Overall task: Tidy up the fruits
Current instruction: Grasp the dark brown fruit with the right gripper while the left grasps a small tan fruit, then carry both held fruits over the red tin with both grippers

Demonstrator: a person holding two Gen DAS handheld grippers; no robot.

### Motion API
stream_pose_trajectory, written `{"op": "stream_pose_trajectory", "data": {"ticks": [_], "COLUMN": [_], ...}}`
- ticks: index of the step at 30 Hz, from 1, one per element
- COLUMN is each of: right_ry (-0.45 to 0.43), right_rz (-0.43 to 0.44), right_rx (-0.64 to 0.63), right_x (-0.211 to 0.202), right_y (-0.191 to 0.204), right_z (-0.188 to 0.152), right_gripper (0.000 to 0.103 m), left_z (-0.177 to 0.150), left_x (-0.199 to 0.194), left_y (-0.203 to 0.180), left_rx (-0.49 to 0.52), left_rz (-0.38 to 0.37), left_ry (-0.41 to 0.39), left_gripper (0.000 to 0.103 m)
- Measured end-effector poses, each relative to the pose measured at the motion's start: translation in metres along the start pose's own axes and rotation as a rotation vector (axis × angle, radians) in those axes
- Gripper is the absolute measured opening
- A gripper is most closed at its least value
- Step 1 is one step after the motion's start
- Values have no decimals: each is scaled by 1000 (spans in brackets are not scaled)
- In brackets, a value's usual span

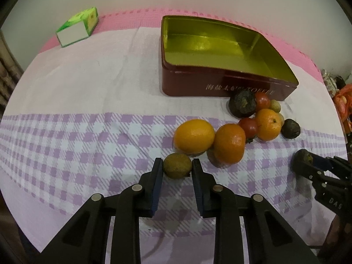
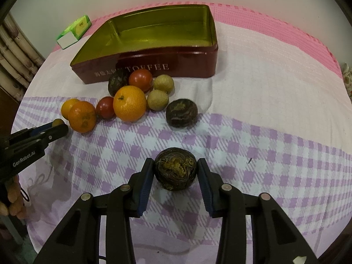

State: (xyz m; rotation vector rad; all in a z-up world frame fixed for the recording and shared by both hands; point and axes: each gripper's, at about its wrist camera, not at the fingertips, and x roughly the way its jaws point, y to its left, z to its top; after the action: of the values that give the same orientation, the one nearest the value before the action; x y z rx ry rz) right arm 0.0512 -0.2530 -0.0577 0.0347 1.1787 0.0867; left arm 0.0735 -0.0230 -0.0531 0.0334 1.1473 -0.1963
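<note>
My left gripper [image 1: 177, 167] is clamped on a small brownish-green fruit [image 1: 177, 165], both pads pressing its sides while it sits on the checked cloth [image 1: 66, 136]. It is round and I hold it only at the tips, so I judge it could squirt forward out of the pads if I lift too fast, and roll into the oranges.

My right gripper [image 2: 175, 168] brackets a dark wrinkled fruit [image 2: 175, 168]. The left pad touches its skin, but I see a thin gap at the right pad, so I cannot tell whether the grip has truly taken. If I raise it now it may stay behind or drop and roll off across the cloth.

Just beyond the left gripper lie two oranges [image 1: 229, 146], touching each other, with a tomato [image 1: 248, 127] and a third orange [image 2: 129, 103] crowded behind. Brushing any of them with an outer finger would likely scatter the cluster.

Farthest stands the red toffee tin [image 1: 220, 88], open and empty, with fruit resting against its front wall. Its wall is tall; carrying either fruit too low risks knocking the rim and losing it. A green carton [image 1: 77, 27] lies well apart at the back.
</note>
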Motion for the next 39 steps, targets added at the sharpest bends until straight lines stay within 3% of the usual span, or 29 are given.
{"op": "stream_pose_trajectory", "data": {"ticks": [10,22,32,39], "right_ry": [-31,-120,-141,-122], "right_rz": [3,-6,-19,-27], "right_rx": [-18,-71,-83,-112], "right_x": [-14,-37,-25,-4], "right_y": [0,15,11,17], "right_z": [16,66,120,137], "right_gripper": [37,37,37,37], "left_z": [13,72,118,129], "left_x": [-23,-55,-22,2], "left_y": [6,-1,-12,-18], "left_rx": [-9,-14,-24,-28], "left_rz": [-1,-16,-16,-3], "left_ry": [-47,-142,-104,-79], "left_gripper": [27,27,27,27]}}
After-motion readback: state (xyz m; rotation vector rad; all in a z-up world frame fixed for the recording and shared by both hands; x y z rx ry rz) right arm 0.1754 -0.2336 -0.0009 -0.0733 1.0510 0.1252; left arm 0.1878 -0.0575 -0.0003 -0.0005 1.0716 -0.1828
